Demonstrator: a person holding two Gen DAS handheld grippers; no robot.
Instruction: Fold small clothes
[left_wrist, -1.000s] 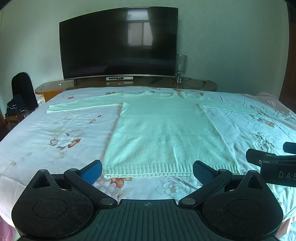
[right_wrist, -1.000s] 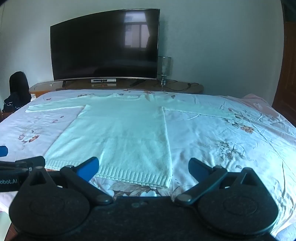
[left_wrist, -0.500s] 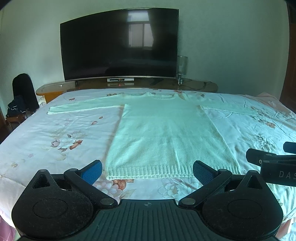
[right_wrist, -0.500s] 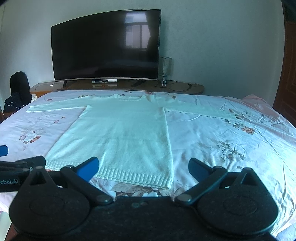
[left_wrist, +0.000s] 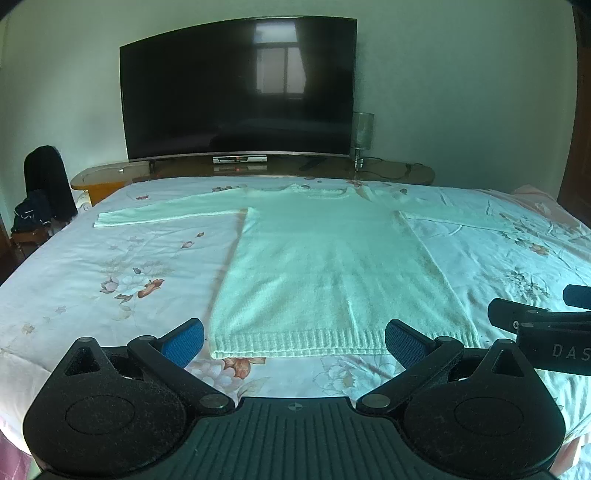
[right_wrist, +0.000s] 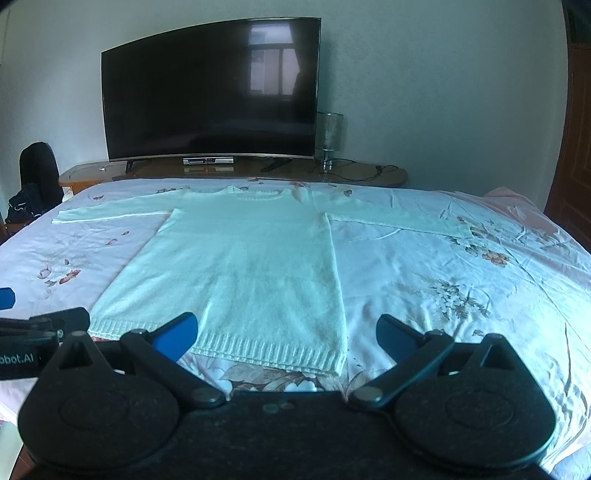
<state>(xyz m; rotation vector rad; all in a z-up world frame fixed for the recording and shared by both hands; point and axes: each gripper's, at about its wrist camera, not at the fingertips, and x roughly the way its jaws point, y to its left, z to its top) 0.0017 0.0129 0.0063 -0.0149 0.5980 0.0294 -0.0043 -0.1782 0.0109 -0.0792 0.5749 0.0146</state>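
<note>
Sweater (left_wrist: 332, 266): spread flat on bed (left_wrist: 110, 266), long axis away from jaws, hem nearest.
Left gripper (left_wrist: 293, 338): jaws spread, empty, over hem.
Right gripper (right_wrist: 286, 332): jaws spread, empty, at hem's right corner.

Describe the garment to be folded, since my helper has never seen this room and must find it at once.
Facing the big dark television, look down at the bed with its floral sheet. Spread flat on it is a pale knitted sweater, sleeves stretched out to both sides, ribbed hem nearest the open left gripper and open right gripper. It is the only garment on the bed.
</note>
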